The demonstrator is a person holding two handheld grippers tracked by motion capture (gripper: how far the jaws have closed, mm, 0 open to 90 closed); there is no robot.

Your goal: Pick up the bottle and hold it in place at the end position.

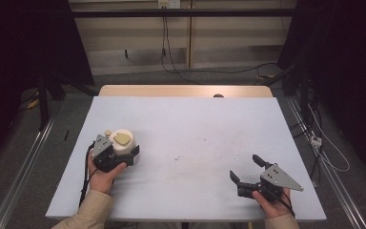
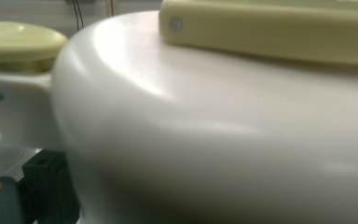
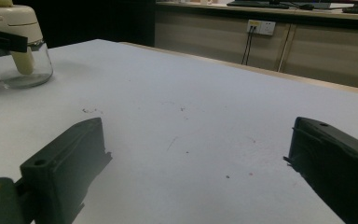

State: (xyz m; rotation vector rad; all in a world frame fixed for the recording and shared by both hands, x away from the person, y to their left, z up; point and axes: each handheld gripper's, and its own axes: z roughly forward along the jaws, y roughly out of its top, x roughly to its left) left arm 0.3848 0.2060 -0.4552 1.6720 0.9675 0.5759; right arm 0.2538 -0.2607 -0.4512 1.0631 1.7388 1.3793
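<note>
A small glass jar [image 3: 16, 70] with a bulky white lid [image 1: 122, 141] stands on the left of the table. The lid carries a pale yellow plate [image 2: 270, 32] and a round yellow knob [image 2: 18, 42]. My left gripper [image 1: 120, 147] is shut on the lid, with one black jaw lying across its side in the right gripper view. The lid sits very close in the left gripper view, beside one black finger [image 2: 46, 184]. My right gripper [image 1: 244, 166] rests open near the front right of the table, nothing between its fingers [image 3: 70, 158].
The table has a pale blue-grey cover [image 1: 190, 124] with a few small dark specks [image 3: 91, 111] near its middle. A wooden edge [image 1: 186, 90] shows at the far side. Cables and a wall socket [image 3: 260, 26] lie beyond the table.
</note>
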